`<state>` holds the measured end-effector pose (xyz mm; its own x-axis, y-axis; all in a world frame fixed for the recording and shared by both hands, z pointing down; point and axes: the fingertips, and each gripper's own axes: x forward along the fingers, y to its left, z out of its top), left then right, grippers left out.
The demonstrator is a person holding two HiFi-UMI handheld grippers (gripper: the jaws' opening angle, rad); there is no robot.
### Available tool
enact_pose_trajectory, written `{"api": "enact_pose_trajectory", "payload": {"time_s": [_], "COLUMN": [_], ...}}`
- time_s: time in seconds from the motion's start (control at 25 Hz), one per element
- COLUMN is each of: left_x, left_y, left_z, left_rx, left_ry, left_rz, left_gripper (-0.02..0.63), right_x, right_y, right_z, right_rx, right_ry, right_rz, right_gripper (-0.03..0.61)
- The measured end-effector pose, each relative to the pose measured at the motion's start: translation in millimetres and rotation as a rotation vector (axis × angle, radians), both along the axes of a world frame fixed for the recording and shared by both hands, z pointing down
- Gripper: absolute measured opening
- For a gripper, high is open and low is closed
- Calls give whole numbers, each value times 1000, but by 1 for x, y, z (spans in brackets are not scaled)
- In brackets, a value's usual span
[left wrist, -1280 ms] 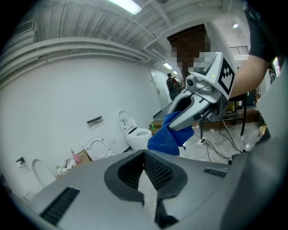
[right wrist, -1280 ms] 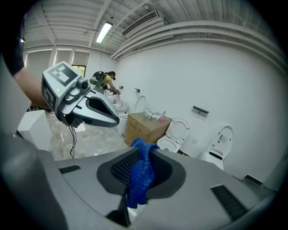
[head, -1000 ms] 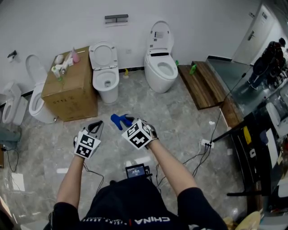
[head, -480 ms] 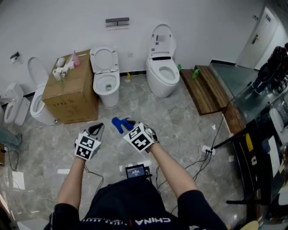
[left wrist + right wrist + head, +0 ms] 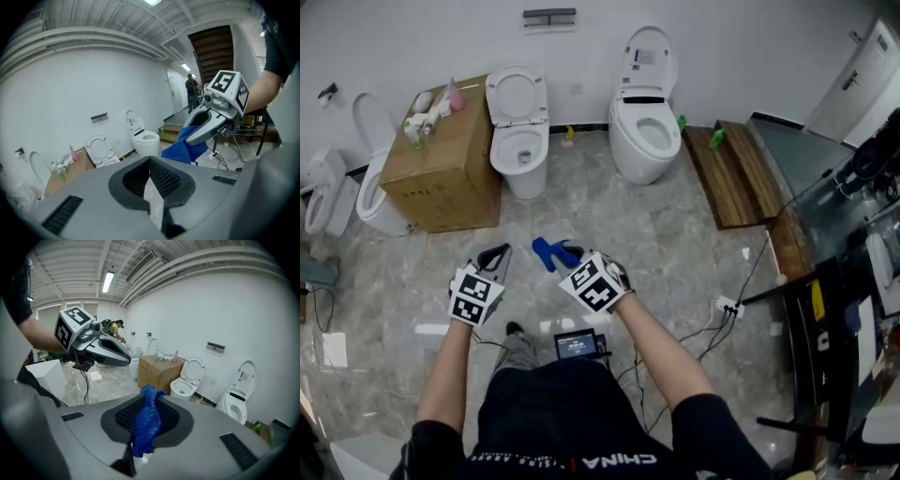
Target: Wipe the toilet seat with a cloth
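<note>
My right gripper is shut on a blue cloth, held at waist height over the marble floor; the cloth hangs bunched between its jaws. My left gripper is beside it to the left, jaws shut with nothing between them. In the left gripper view the right gripper and the cloth show at the right. Ahead by the wall stand a white toilet with its lid raised and a second white toilet. Both are well beyond the grippers.
A cardboard box with bottles on top stands left of the middle toilet, with two more toilets further left. A wooden platform lies at the right. A power strip and cables lie on the floor.
The toilets and box sit a little higher in the head view. A leg and foot now show below the grippers. Both grippers stay side by side, the cloth still gripped.
</note>
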<state>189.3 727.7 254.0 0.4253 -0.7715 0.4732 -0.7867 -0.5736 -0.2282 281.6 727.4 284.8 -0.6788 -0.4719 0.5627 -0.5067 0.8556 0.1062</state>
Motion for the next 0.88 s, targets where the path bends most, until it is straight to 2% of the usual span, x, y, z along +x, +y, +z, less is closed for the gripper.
{"api": "enact_pose_trajectory", "payload": {"time_s": [0.28,0.48,0.88], "left_x": [-19,-60,-133], "left_y": [-62,-131,-259], "left_z": [21,38,40], "left_rx": [-23,-53,-75], "left_ry": [18,44,69], "left_rz": [31,67,153], "left_gripper": [11,11,11], "right_x": [-15,-49,-123], "right_y": [-60,-124,-247], "right_z": [19,18,13], "right_rx": [-46,-60,-84], "right_ry": [-17,0,-16], "right_rz": [57,104,205], "right_gripper": [46,44,44]}}
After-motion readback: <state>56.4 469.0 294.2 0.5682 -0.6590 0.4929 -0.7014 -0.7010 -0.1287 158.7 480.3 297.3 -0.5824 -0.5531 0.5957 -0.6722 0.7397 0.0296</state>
